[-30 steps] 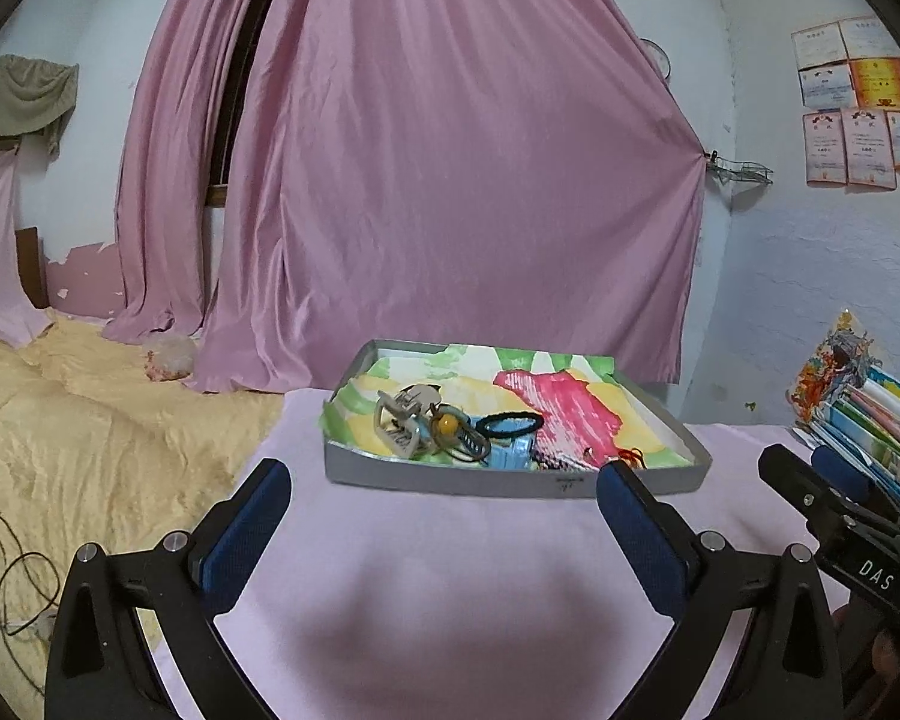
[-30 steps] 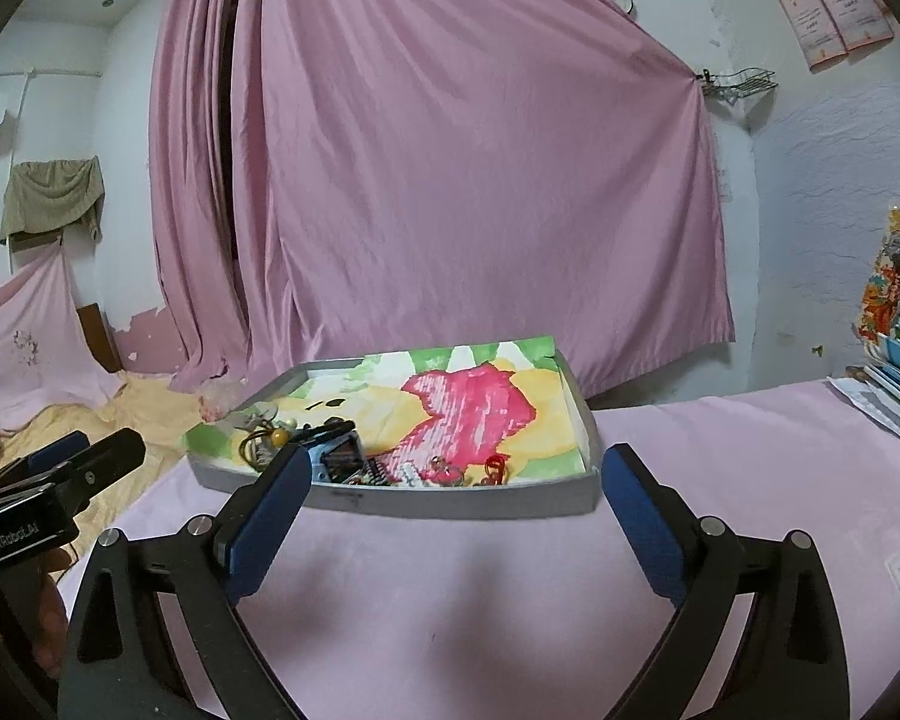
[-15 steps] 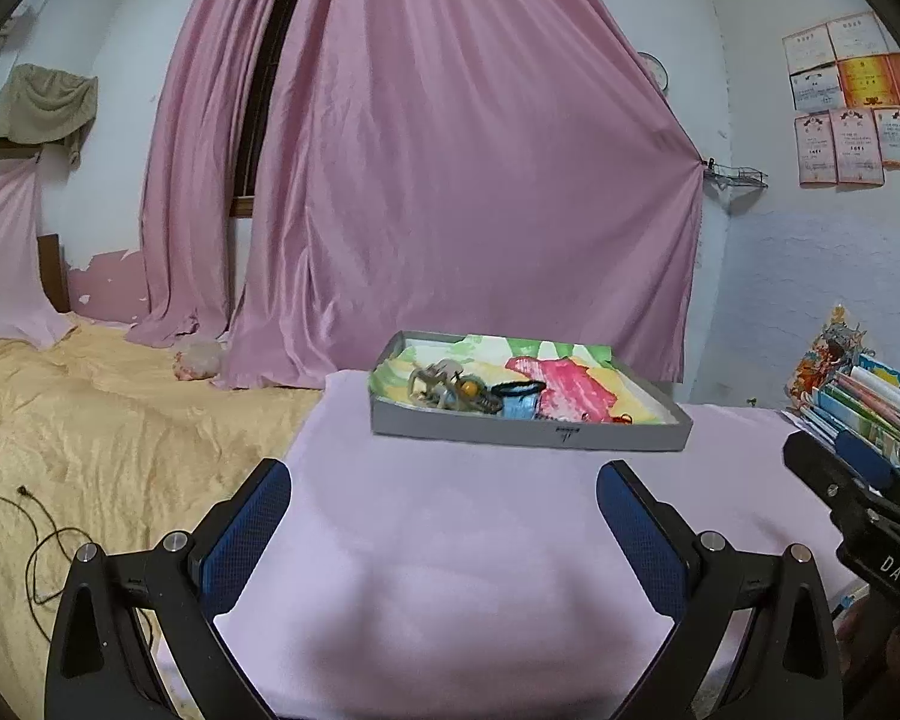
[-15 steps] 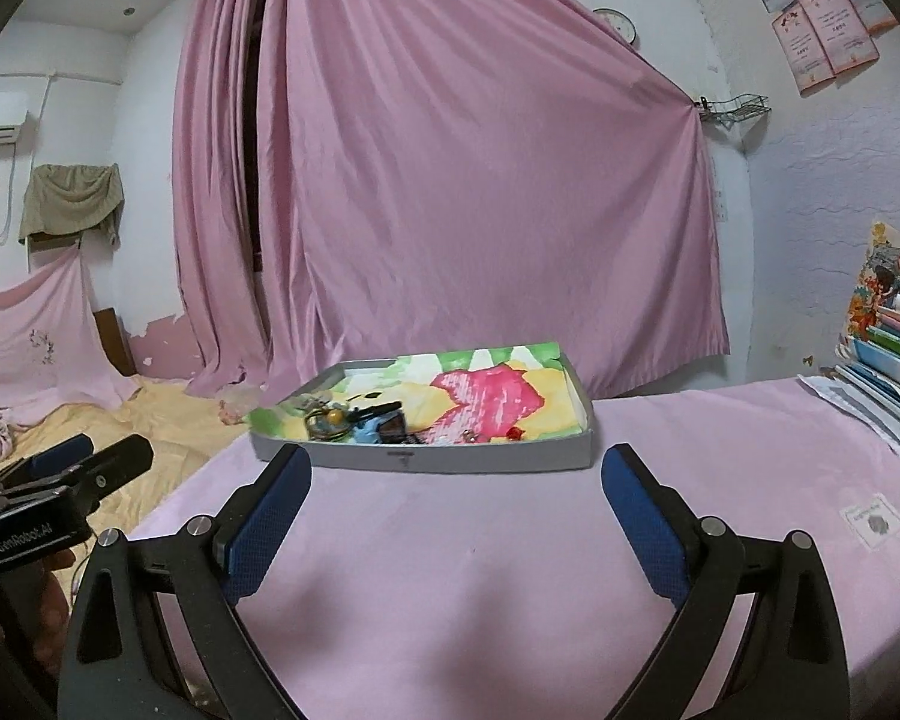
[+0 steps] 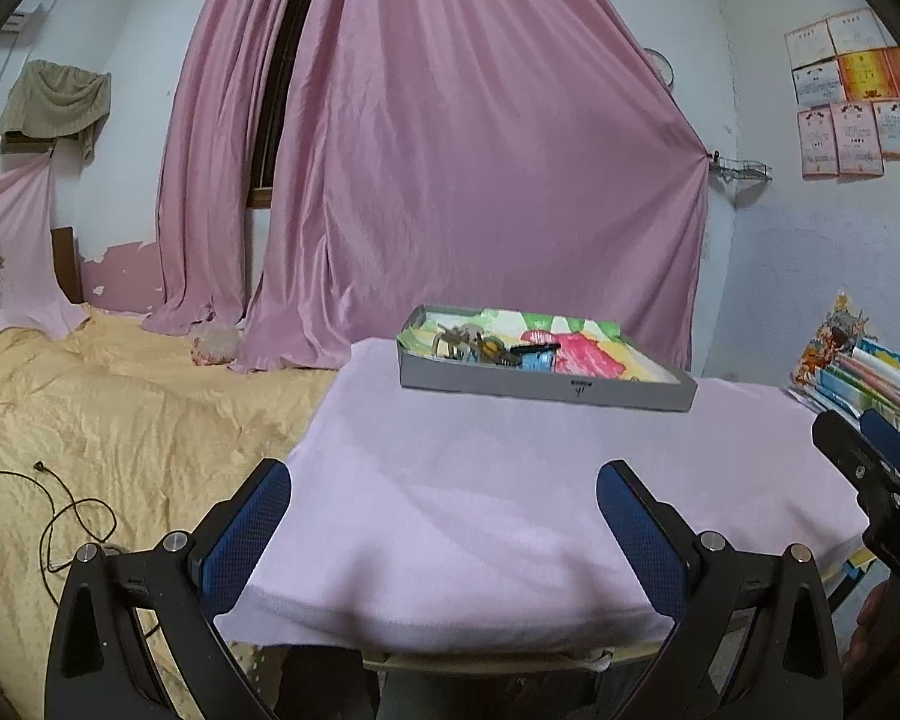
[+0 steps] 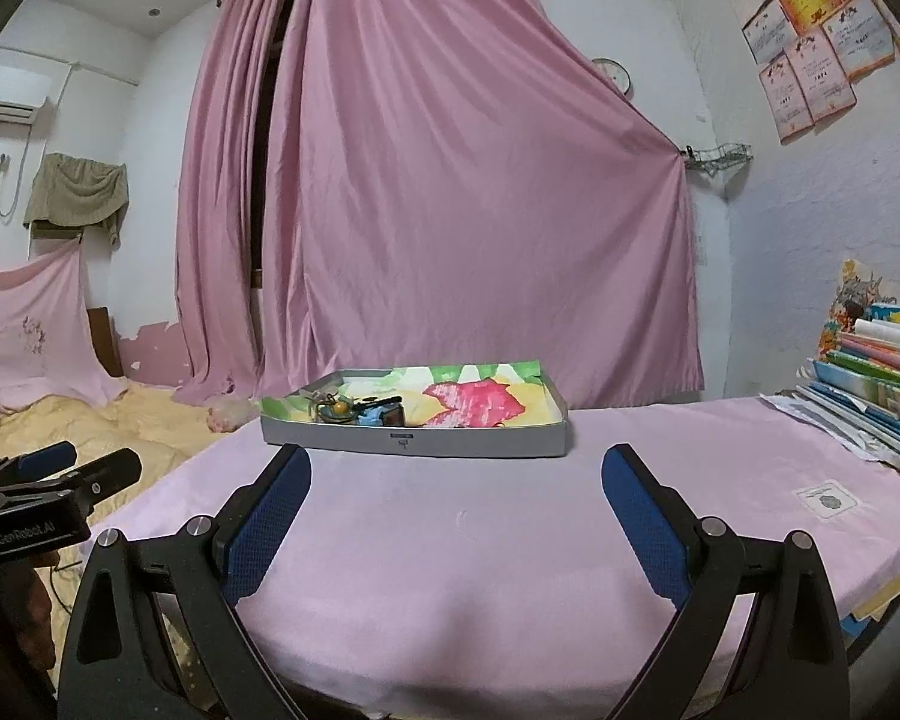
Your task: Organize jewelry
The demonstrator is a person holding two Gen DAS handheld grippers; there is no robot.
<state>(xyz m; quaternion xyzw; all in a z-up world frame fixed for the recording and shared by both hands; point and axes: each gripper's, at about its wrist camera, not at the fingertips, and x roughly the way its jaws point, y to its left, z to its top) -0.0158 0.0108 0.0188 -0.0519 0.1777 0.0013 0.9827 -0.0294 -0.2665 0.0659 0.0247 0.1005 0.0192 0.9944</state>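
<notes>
Left tongs (image 5: 444, 501) sitting wide open, gripping nothing, hovering over the near edge of the pink-covered counter (image 5: 510, 480). Right tongs (image 6: 456, 486) also spread open and empty. "GenRobot.AI" reading on the left unit's body in the right wrist view; "DAS" showing on the right unit in the left wrist view. One grey tray (image 5: 546, 387) resting at the far side of the counter, well apart from both tongs. Jewelry pile (image 5: 492, 351) lying in the tray's left part on colourful paper lining; pieces too small to count. Book stack (image 6: 870, 384) lying on the counter's right side.
</notes>
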